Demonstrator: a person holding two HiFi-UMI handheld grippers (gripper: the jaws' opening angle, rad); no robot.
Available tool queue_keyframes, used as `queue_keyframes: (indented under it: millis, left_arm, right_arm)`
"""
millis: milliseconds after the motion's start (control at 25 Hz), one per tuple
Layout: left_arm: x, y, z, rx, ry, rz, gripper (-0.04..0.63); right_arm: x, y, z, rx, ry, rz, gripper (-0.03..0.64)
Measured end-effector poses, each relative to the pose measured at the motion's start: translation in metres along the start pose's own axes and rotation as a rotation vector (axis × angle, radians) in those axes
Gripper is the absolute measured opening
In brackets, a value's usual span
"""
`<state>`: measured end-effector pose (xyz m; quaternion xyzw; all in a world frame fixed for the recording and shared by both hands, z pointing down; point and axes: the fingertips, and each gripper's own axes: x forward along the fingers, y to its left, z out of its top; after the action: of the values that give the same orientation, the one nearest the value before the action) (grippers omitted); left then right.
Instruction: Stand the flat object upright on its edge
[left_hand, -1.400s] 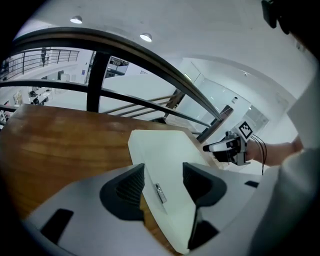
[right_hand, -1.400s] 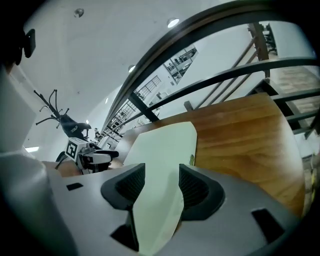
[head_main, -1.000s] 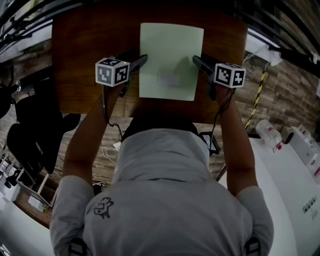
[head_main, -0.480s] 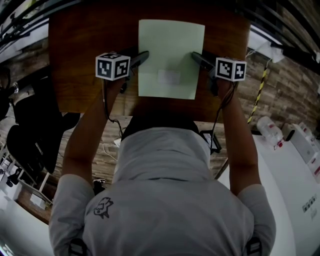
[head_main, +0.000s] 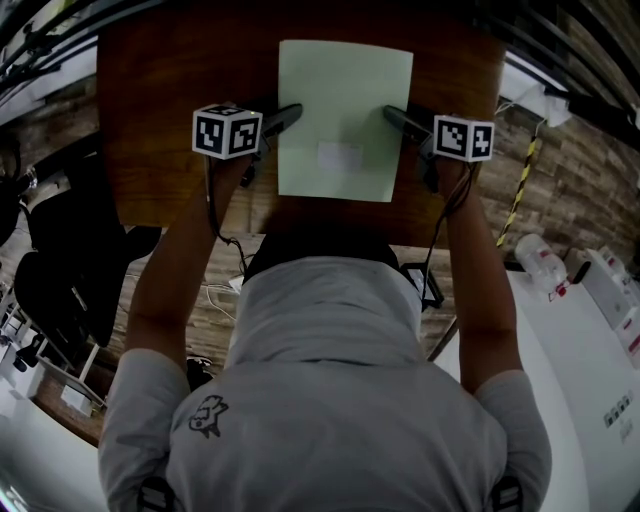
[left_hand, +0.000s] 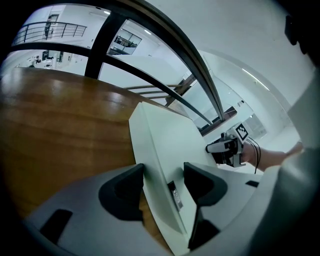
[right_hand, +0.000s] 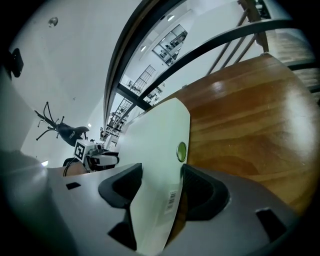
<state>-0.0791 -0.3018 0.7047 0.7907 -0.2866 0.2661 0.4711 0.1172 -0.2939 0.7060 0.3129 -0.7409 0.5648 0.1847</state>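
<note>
Pale green flat object (head_main: 345, 110): a thin rectangular panel at the middle of the brown wooden desk (head_main: 170, 120), its broad face turned toward the head view and its near short edge close to the desk's front rim. A pale label (head_main: 340, 155) sits on the lower part of that face. The right gripper view shows a small round green sticker (right_hand: 181, 151) and a barcode strip (right_hand: 171, 198) near the panel's right edge, with a dark shadow on the wood just beside that edge. Whether the panel lies fully flat or is raised slightly cannot be told.

2 claws flank the panel.

The left claw (head_main: 290, 112) straddles the left long edge. Its jaws stand apart, with the panel's thick white rim passing between them, and no squeeze on the panel is visible.

The right claw (head_main: 392, 113) straddles the right long edge. Its jaws have just been opening and now stand wide, released, with the panel between them.

Each claw carries 1 marker cube, the left cube (head_main: 227, 132) and the right cube (head_main: 463, 138), both above the desk beside the panel.

The person's grey-clad torso (head_main: 330, 400) fills the lower head view, with both forearms reaching forward to the claws.
</note>
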Motion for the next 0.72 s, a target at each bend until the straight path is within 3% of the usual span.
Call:
queue_keyframes:
  millis: [160, 720]
  left_arm:
    - [0.0030, -0.0042, -0.0010, -0.003, 0.010, -0.032, 0.265]
    - [0.0023, -0.0029, 0.0015, -0.002, 0.002, -0.009, 0.252]
  right_arm:
    - [0.0020, -0.0010, -0.0012, 0.007, 0.005, 0.014, 0.239]
    - [-0.0012, 0.0028, 0.0005, -0.001, -0.041, -0.006, 0.236]
